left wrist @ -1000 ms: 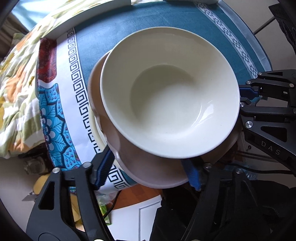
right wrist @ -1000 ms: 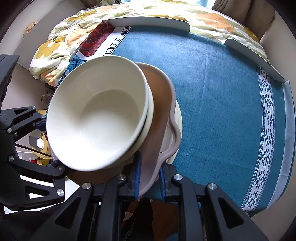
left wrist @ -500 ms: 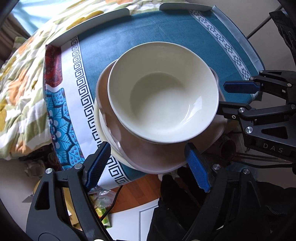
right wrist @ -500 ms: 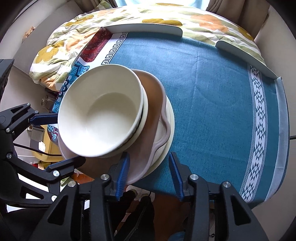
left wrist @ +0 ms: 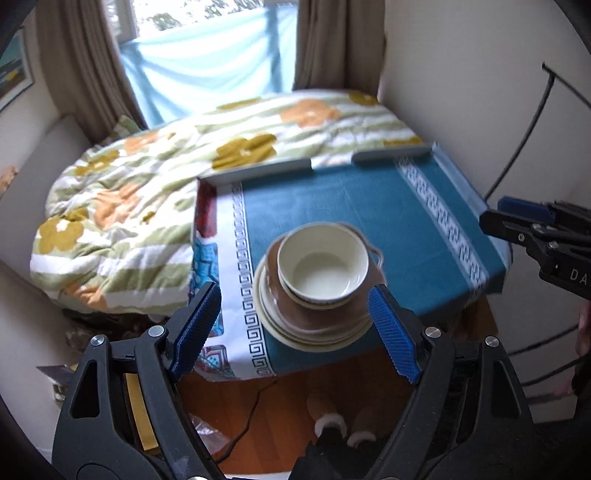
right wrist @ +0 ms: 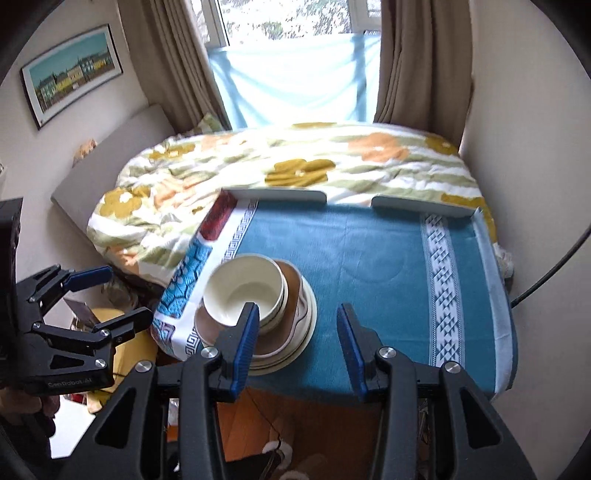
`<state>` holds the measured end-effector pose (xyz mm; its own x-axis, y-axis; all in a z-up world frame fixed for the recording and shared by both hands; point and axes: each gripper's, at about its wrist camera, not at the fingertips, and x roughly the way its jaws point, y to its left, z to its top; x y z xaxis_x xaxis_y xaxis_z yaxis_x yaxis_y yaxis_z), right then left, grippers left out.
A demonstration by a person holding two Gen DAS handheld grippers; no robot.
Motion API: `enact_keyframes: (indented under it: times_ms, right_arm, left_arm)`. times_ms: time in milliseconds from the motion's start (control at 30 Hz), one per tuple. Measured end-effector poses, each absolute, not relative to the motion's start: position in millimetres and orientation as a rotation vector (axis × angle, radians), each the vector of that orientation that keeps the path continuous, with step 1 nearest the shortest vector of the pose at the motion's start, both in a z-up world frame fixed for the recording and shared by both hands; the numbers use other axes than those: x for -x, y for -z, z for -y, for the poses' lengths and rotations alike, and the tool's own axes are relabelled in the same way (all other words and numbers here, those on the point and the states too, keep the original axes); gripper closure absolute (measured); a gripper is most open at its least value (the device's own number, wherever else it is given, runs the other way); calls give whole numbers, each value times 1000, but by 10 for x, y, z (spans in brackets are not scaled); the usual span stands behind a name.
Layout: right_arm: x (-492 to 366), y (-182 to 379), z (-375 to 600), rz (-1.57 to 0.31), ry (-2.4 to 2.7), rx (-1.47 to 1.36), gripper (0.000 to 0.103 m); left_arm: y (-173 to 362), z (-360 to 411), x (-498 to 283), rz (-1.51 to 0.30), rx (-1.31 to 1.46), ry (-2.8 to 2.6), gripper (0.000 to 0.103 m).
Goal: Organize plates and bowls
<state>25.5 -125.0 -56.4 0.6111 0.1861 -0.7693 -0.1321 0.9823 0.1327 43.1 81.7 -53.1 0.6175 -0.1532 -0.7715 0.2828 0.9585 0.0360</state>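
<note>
Keeping both my grippers, left gripper [left wrist: 295,325] wide and right gripper [right wrist: 297,341] part-open, empty and above the cream bowl [left wrist: 322,271] stacked on plates [left wrist: 314,328] at the near table [right wrist: 388,258] edge, avoiding nudging it off.

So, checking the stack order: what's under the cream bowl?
A brown dish sits directly under the cream bowl, then cream plates. How many plates is hidden.

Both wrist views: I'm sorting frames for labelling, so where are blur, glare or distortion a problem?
Left wrist view: motion smear on the stacked cream bowl and blue patterned tablecloth. Right wrist view: blown-out window, sharper stack. Both: fisheye bends the walls and table edges.
</note>
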Motion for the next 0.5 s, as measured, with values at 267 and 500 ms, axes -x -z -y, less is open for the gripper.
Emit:
enact_keyframes:
  times_ms: [267,500]
  right_arm:
    - [500,-102,1456,-637,-66,-48,5]
    - [829,-181,1479,-548,-15,-47,1]
  left_arm:
    - [-155,-862,392,-524,-49,173,0]
    - [-252,-821,769,-452,-42,141,0]
